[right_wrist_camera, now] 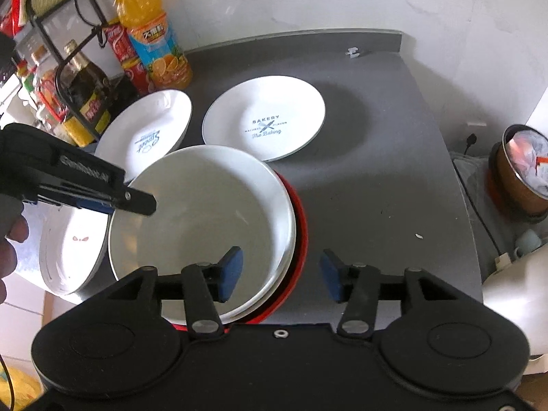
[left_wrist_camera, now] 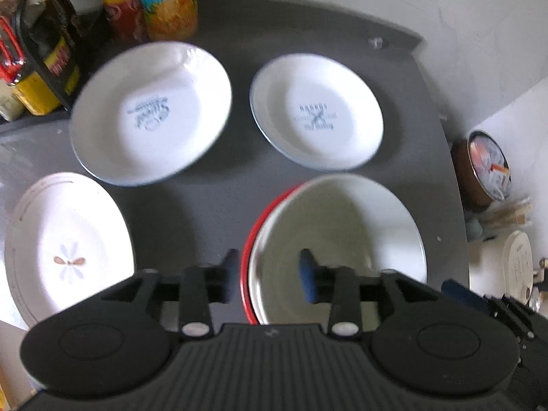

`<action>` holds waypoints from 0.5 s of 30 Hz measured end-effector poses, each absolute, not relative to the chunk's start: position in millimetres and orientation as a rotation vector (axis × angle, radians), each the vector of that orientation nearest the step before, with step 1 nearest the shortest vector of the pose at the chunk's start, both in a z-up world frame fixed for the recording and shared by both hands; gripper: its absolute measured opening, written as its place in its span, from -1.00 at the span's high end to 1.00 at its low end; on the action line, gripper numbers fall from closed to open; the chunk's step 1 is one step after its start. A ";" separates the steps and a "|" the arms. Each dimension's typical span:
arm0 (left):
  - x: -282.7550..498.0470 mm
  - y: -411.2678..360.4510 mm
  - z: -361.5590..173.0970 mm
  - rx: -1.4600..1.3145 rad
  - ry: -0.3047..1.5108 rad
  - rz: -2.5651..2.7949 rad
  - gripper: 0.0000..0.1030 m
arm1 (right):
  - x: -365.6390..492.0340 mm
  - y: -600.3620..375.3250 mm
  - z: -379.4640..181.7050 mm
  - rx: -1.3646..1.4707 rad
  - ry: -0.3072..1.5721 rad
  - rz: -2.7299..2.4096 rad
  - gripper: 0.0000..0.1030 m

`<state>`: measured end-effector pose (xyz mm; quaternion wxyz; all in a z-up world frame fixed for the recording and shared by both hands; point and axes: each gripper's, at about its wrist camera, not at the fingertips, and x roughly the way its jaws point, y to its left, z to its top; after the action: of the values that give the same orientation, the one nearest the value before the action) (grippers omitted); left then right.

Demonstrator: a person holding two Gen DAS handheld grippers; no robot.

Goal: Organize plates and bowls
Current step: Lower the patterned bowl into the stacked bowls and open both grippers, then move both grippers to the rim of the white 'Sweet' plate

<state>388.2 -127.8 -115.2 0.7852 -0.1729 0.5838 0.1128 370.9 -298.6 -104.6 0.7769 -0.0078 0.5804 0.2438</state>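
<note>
A deep white bowl (left_wrist_camera: 342, 226) (right_wrist_camera: 205, 212) sits on a red plate (left_wrist_camera: 247, 250) (right_wrist_camera: 302, 236) at the near side of the grey counter (right_wrist_camera: 376, 188). My left gripper (left_wrist_camera: 270, 274) is open, and the stack's left rim passes between its blue pads without touching them. My right gripper (right_wrist_camera: 281, 272) is open astride the right rim. Behind stand a white plate printed "Sweet" (left_wrist_camera: 150, 113) (right_wrist_camera: 150, 126) and one printed "Bakery" (left_wrist_camera: 316, 113) (right_wrist_camera: 263, 116). A flower-patterned plate (left_wrist_camera: 68, 246) (right_wrist_camera: 75, 250) lies at the left.
An orange juice bottle (right_wrist_camera: 150, 34), a cola bottle (right_wrist_camera: 123, 54) and a wire rack of sauce bottles (right_wrist_camera: 78, 96) crowd the back left corner. A brown bin (right_wrist_camera: 520, 171) stands off the counter's right edge. A person's hand (right_wrist_camera: 10, 239) holds the left tool.
</note>
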 end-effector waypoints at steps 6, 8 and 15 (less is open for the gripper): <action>384.9 -118.8 -102.6 -0.393 1.230 0.247 0.07 | 371.5 -304.5 -101.5 0.043 1.251 0.516 0.01; 380.8 -117.0 -97.1 -0.381 1.203 0.248 -0.04 | 375.2 -309.5 -99.1 0.147 1.279 0.516 0.00; 366.7 -85.6 -77.7 -0.443 1.154 0.303 -0.09 | 371.3 -291.1 -81.7 0.116 1.229 0.518 -0.12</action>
<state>366.7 -85.6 -77.7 0.8043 -0.2068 0.5389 0.1413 371.3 -291.0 -81.7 0.7842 0.0537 0.5696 0.2402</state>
